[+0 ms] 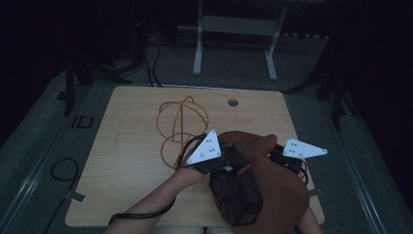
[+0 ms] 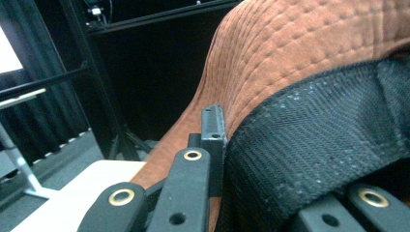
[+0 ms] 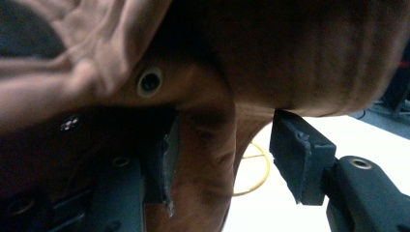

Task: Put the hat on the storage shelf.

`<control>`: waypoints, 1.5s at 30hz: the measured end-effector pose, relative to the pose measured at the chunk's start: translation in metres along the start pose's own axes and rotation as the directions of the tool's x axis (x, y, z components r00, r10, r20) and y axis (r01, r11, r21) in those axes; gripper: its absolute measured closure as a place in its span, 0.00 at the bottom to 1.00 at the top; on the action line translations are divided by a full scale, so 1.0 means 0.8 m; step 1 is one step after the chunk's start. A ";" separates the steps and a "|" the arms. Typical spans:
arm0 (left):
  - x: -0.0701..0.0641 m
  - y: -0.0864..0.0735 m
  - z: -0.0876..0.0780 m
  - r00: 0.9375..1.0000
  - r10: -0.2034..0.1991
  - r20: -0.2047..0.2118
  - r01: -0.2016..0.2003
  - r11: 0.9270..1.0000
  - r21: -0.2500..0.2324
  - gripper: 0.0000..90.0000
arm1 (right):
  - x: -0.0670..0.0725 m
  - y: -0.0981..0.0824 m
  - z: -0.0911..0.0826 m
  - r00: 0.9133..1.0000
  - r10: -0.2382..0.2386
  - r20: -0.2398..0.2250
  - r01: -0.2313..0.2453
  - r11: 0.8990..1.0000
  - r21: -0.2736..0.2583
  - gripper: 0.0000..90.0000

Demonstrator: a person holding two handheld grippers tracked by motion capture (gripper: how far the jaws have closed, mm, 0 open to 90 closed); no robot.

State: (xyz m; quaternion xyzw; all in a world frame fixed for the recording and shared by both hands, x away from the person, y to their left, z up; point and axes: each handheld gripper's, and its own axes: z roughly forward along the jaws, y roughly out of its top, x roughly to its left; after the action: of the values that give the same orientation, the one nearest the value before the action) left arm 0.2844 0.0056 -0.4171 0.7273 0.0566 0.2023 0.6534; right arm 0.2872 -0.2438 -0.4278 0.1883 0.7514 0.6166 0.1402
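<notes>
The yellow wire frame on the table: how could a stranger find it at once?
Start at the pale wooden table. Behind the brown cap held by both grippers stands a frame of thin yellow wire hoops. Nothing else there is see-through.

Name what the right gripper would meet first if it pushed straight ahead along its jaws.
The brown hat: its fabric already lies between the right gripper jaws and fills the way ahead.

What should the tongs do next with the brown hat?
Probably lift the brown stitched fabric hat toward the yellow wire stand behind it on the table. Both tongs, left and right, seem to hold it, and the stand sits bare.
</notes>
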 end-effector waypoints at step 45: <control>0.025 0.009 -0.064 0.994 -0.054 -0.099 0.064 0.993 0.098 0.52 | -0.040 0.029 -0.048 0.997 0.073 0.009 -0.071 0.988 -0.139 0.98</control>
State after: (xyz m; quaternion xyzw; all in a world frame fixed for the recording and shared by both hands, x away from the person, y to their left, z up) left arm 0.2824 0.0589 -0.4020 0.7469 0.1197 0.2144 0.6179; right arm 0.3010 -0.2880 -0.3979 0.2096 0.6985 0.6706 0.1358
